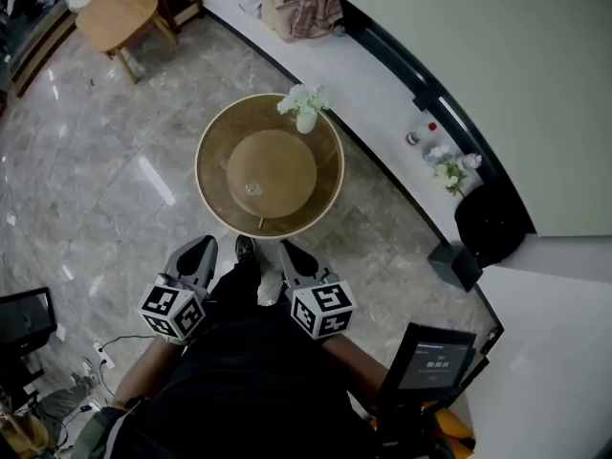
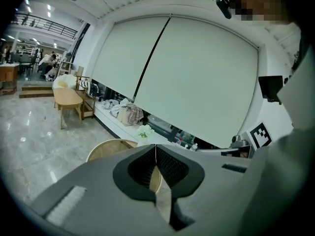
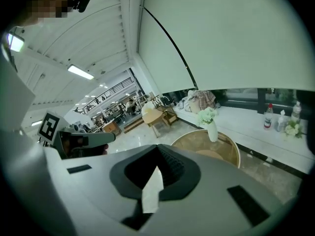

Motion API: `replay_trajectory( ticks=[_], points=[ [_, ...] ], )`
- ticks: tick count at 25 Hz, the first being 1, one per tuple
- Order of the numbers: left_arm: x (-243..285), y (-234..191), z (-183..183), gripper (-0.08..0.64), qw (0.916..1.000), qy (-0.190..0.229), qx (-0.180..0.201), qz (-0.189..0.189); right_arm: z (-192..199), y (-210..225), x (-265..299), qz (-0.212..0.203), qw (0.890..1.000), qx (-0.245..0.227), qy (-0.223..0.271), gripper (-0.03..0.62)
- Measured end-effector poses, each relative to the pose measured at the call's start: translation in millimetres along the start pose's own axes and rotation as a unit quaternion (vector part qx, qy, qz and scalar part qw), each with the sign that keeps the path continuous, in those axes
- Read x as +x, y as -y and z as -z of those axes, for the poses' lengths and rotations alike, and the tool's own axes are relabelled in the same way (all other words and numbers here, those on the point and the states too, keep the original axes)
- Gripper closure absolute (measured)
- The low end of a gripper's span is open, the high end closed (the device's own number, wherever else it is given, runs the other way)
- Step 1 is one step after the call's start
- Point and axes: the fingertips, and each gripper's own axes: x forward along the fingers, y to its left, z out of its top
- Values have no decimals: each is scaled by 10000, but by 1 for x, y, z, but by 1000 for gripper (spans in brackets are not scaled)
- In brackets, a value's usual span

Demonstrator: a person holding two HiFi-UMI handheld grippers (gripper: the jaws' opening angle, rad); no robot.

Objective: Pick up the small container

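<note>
A round wooden table (image 1: 215,208) with a raised centre disc stands ahead of me. A small clear container (image 1: 251,188) sits on that disc. A white vase of pale flowers (image 1: 304,113) stands at the table's far rim. My left gripper (image 1: 205,247) and right gripper (image 1: 288,251) hover side by side short of the table's near edge, both shut and holding nothing. In the left gripper view the jaws (image 2: 156,147) meet in a line, with the table (image 2: 103,149) beyond. The right gripper (image 3: 157,149) looks shut as well, past it the vase (image 3: 211,129).
A white ledge (image 1: 382,94) runs along the wall with bottles (image 1: 421,134), flowers (image 1: 449,165) and a heap of clothing (image 1: 306,6). A wooden side table (image 1: 115,15) stands at the far left. A black bin (image 1: 490,223) and a tablet on a stand (image 1: 435,360) are at the right.
</note>
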Motion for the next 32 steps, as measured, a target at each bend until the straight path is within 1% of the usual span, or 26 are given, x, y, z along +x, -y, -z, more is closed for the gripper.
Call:
replay_trajectory(
  ticks=[5, 9, 11, 14, 16, 17, 21, 23, 25, 26, 27, 29, 32],
  points=[
    [27, -39, -20, 557, 9997, -115, 202, 59, -21, 4, 32, 349, 9993, -85, -46, 594],
    [48, -72, -22, 557, 9986, -216, 484, 24, -27, 17, 52, 703, 9974, -134, -79, 594],
    [60, -84, -20, 557, 9972, -278, 688, 118, -30, 24, 61, 880, 9960, -136, -90, 594],
    [83, -98, -12, 557, 9942, -404, 926, 357, -39, 33, 78, 1079, 9940, -156, -73, 594],
    [99, -107, -8, 557, 9913, -461, 1126, 496, -45, 37, 90, 1137, 9932, -225, -47, 594],
    [106, -109, -7, 557, 9891, -460, 1287, 550, -47, 39, 96, 1156, 9929, -272, -46, 594],
    [139, -110, -1, 557, 9752, -358, 2050, 746, -45, 63, 116, 1214, 9917, -398, -122, 594],
    [155, -111, 10, 555, 9685, -444, 2318, 797, -39, 80, 126, 1263, 9906, -501, -154, 594],
    [171, -113, 25, 552, 9626, -630, 2507, 811, -34, 95, 134, 1312, 9881, -792, -147, 594],
    [179, -114, 34, 537, 9603, -743, 2564, 815, -32, 102, 138, 1312, 9865, -970, -137, 594],
    [186, -116, 45, 521, 9585, -868, 2589, 816, -29, 107, 143, 1287, 9853, -1113, -136, 594],
    [199, -122, 69, 481, 9556, -1139, 2594, 806, -18, 115, 154, 1193, 9850, -1233, -196, 594],
    [218, -136, 105, 469, 9514, -1467, 2590, 786, 2, 127, 171, 1086, 9867, -1167, -317, 594]
  ],
)
